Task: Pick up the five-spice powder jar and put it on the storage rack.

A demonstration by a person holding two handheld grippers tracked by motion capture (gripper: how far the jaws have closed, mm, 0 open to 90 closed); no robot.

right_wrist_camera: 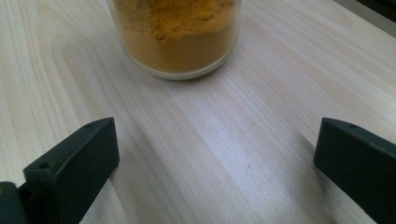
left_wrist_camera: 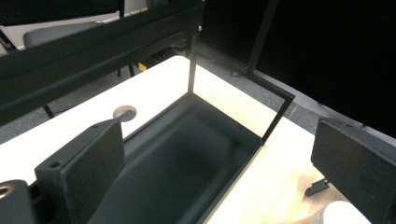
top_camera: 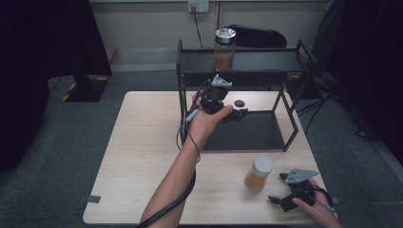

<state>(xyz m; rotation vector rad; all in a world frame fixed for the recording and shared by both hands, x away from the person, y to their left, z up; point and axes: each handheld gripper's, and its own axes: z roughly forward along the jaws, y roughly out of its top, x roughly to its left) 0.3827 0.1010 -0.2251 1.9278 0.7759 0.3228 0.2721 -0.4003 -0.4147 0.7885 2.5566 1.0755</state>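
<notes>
A white-lidded jar of orange powder (top_camera: 259, 173) stands on the table near its front right; it is close ahead in the right gripper view as the jar (right_wrist_camera: 177, 37). My right gripper (top_camera: 277, 188) is open just right of it, jaws apart and pointed at it, not touching; right gripper (right_wrist_camera: 215, 135). A second, silver-lidded jar of brown powder (top_camera: 224, 47) stands on the top shelf of the black rack (top_camera: 256, 61). My left gripper (top_camera: 236, 115) hangs open and empty over the left end of the rack's lower tray (left_wrist_camera: 187, 154); left gripper (left_wrist_camera: 217, 140).
The wooden table (top_camera: 147, 156) has bare room on its left half. A round cable hole (top_camera: 239, 102) lies behind the lower tray. Rack posts (left_wrist_camera: 192, 60) rise at the tray's corners. A dark chair and cables stand behind the table.
</notes>
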